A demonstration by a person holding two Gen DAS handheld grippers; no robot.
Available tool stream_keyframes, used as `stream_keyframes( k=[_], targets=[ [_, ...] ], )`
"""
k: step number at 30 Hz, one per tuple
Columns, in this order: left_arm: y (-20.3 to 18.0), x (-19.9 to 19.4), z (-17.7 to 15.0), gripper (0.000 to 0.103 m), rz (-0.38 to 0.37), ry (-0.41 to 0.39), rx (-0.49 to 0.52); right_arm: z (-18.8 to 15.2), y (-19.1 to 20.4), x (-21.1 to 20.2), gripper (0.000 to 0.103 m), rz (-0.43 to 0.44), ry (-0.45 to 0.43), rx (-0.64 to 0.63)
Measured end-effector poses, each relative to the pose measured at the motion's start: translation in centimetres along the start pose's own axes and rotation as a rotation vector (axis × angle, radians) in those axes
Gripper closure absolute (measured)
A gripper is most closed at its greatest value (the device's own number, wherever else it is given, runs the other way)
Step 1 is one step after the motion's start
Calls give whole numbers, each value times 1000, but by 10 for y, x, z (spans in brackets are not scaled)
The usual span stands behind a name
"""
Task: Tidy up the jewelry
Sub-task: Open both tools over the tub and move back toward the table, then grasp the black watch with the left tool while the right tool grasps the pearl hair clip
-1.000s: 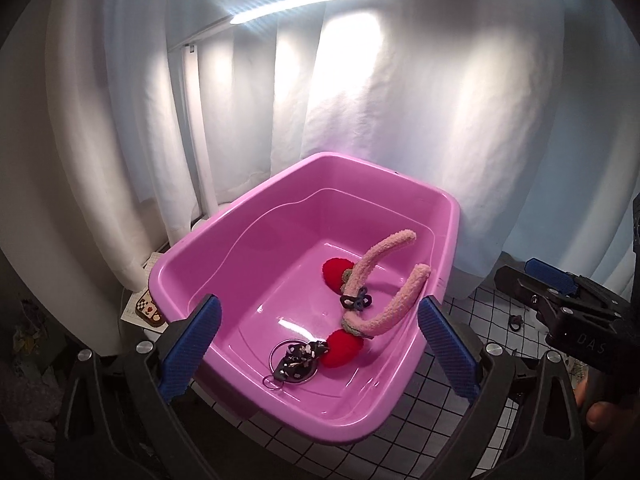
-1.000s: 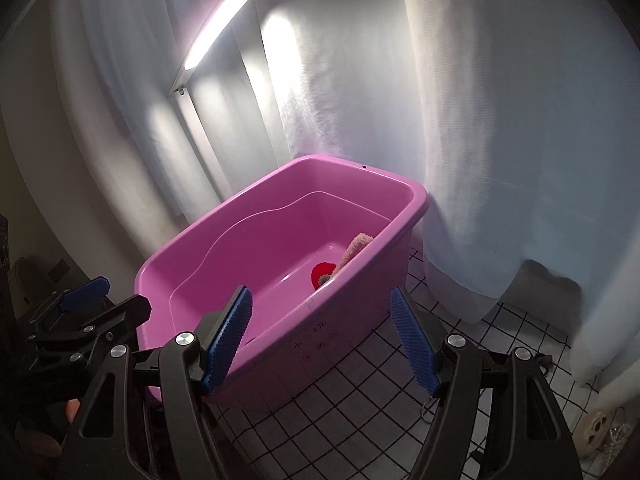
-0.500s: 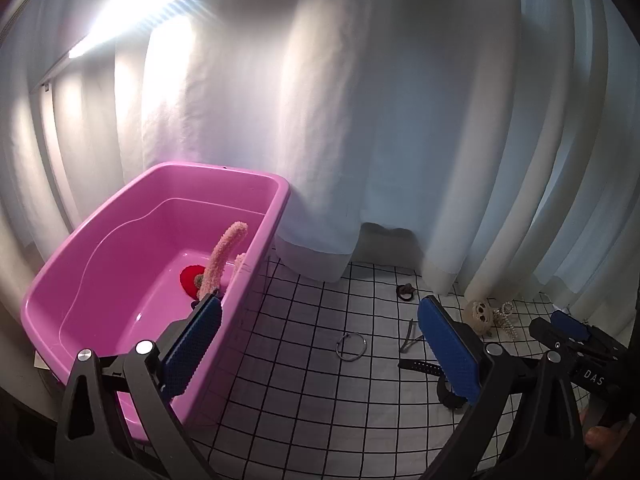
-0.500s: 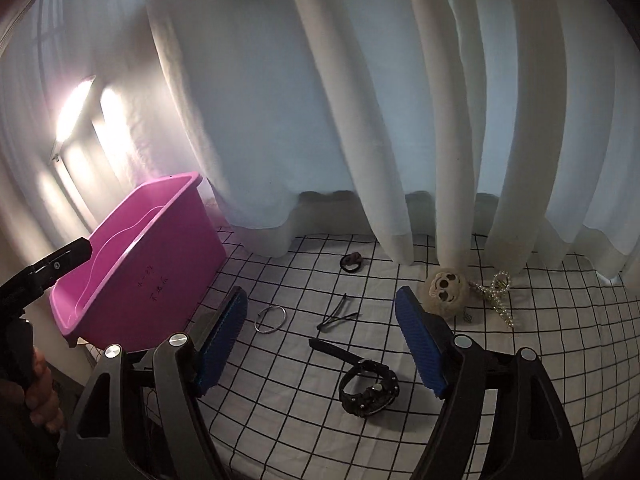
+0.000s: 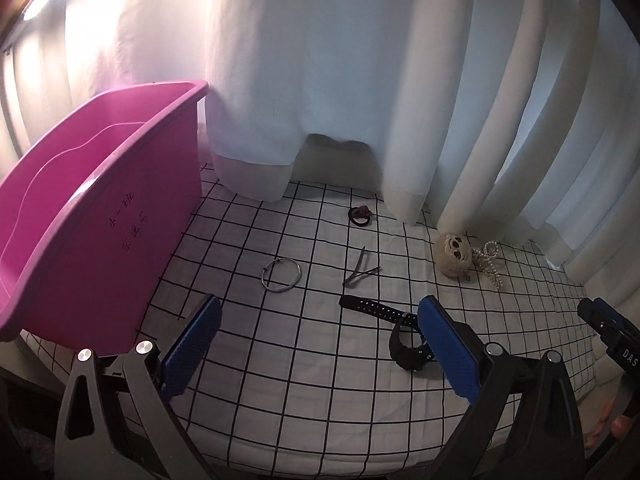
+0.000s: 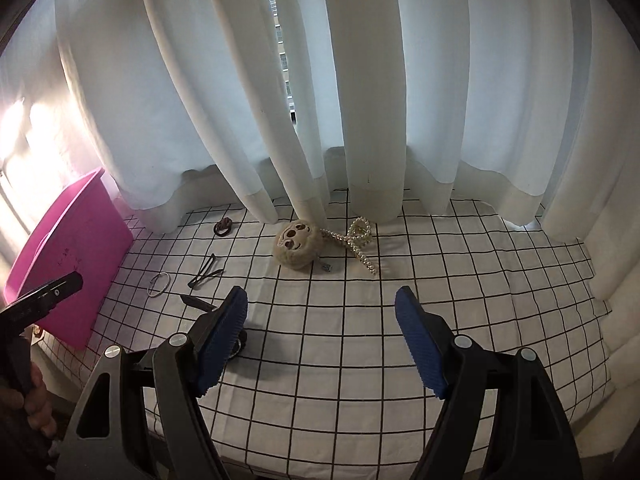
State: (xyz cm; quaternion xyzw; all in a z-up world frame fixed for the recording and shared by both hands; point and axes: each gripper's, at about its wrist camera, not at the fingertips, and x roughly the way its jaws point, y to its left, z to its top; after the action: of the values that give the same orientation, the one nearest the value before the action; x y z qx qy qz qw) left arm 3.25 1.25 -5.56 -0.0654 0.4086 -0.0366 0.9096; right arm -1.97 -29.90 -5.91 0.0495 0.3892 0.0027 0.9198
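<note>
Left wrist view: we see the pink bin (image 5: 100,216) at left, the bangle (image 5: 281,275), hair clip (image 5: 360,269) and watch (image 5: 396,332) mid-frame, our left gripper (image 5: 320,344) wide. Our right gripper (image 6: 322,334) gapes too.

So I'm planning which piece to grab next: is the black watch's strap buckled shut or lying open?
Open. The watch lies on the checked cloth with one strap end stretched out flat, away from the case.
</note>
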Motion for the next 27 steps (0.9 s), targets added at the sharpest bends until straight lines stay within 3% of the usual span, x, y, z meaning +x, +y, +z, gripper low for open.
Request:
stream_keyframes(
  k=[12, 21, 27],
  targets=[
    [-65, 12, -67, 6, 190, 40, -194, 2, -71, 44, 30, 167, 49, -159],
    [-97, 37, -82, 6, 281, 7, -201, 2, -89, 93, 30, 188, 111, -167],
    [-102, 63, -86, 6, 284, -13, -200, 1, -91, 122, 30, 235, 104, -119]
  ],
)
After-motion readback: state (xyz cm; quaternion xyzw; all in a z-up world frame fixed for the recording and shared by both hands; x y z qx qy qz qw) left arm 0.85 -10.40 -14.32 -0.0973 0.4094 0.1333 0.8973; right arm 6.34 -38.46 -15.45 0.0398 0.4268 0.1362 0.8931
